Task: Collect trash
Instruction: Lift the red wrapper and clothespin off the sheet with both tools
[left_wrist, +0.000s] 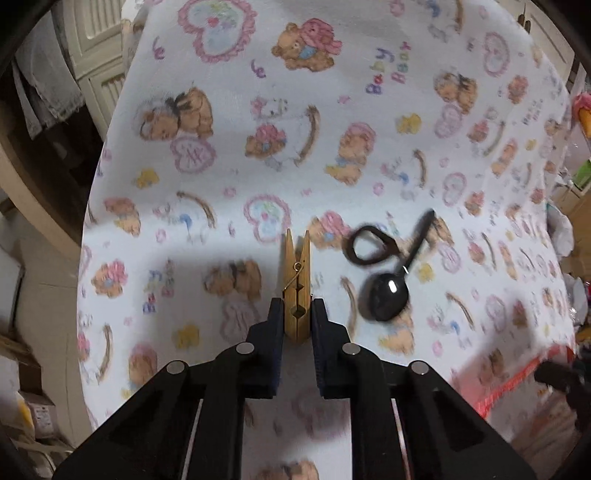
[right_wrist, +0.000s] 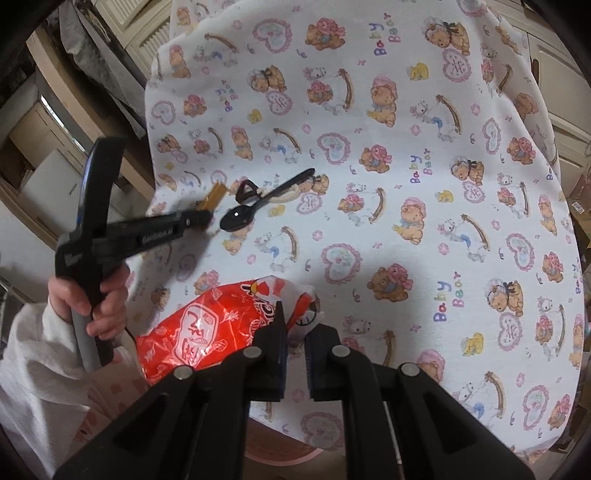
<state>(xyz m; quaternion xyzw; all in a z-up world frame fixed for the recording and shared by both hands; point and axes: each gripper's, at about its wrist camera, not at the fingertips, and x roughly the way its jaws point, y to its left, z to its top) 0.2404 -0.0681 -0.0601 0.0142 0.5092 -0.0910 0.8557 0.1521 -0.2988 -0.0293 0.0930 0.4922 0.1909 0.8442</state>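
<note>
My left gripper (left_wrist: 297, 308) is shut on a wooden clothespin (left_wrist: 296, 284), held just above the bear-print tablecloth (left_wrist: 258, 166). Right of it lie a black plastic spoon (left_wrist: 391, 291) and a black loop-shaped piece (left_wrist: 369, 245). In the right wrist view the left gripper (right_wrist: 201, 218) with the clothespin (right_wrist: 214, 195) is at the left, next to the spoon (right_wrist: 258, 206) and the loop piece (right_wrist: 245, 192). My right gripper (right_wrist: 295, 325) is shut on the edge of a red and white plastic bag (right_wrist: 207, 328) at the table's near edge.
The cloth-covered table (right_wrist: 443, 221) fills both views. Cream cabinet doors (left_wrist: 99, 55) stand behind at the left. Cardboard boxes (left_wrist: 22, 369) sit on the floor to the left. Cluttered items (left_wrist: 580, 177) lie off the table's right side.
</note>
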